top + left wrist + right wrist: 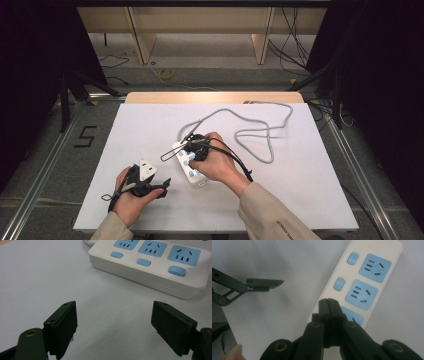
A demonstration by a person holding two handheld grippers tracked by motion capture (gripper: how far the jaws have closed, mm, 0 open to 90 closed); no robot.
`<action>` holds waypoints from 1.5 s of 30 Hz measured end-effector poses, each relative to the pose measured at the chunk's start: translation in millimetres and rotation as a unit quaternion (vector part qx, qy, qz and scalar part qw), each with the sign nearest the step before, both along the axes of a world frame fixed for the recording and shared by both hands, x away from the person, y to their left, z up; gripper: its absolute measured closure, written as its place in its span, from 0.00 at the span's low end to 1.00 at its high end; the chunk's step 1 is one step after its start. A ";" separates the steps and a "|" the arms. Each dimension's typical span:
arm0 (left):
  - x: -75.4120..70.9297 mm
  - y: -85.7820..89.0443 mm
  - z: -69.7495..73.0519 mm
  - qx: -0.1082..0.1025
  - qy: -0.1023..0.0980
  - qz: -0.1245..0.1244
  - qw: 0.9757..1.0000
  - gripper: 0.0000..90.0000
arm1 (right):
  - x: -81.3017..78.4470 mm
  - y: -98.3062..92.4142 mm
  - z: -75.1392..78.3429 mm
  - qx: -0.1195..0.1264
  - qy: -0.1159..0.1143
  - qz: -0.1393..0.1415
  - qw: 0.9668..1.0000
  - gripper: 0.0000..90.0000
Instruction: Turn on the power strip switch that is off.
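Right hand-held gripper (329, 305) — jaws pressed flat together, nothing between them, tips down on the white power strip (362, 287) at its near end, right beside the third blue socket. In the high view the right hand (216, 162) sits on top of the strip (191, 172), wrist bent, forearm in a tan sleeve coming in from the bottom right at a diagonal; the gripper's black cable loops back along the wrist. The strip lies at an angle near the middle of the white table (150, 125), and its grey cord (260, 135) runs off toward the far right in loose bends. The strip has blue sockets, each with a blue switch (177, 270) alongside. Left hand-held gripper (113, 322) — jaws wide apart, holding nothing, hovering low over bare table with the strip just ahead of it and not touching. In the high view the left hand (131, 192) is at the near left of the table, palm curled around the gripper body, jaws aimed right toward the strip. One of its open jaws shows at the left of the right gripper view, near the strip's side.
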State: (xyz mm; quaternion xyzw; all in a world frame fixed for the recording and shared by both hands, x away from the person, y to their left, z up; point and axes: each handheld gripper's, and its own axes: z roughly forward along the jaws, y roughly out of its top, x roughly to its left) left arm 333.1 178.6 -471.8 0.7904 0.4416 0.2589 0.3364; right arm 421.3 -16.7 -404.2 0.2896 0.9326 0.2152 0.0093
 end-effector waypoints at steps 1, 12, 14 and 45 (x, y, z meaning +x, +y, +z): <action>0.0 0.0 -0.1 0.000 0.000 0.000 1.000 0.23 | 0.3 0.4 -0.7 0.000 -0.001 0.001 1.000 1.00; 0.2 0.5 -0.2 0.005 0.004 -0.005 1.000 0.23 | 2.6 6.1 -8.2 -0.004 0.007 -0.002 1.000 1.00; 0.1 0.3 -0.1 0.004 0.004 -0.006 1.000 0.23 | 3.2 6.9 -9.8 -0.006 0.008 -0.002 1.000 1.00; 0.4 0.8 -0.7 0.007 0.005 -0.006 1.000 0.23 | 6.8 14.8 -27.1 -0.025 0.018 -0.003 1.000 1.00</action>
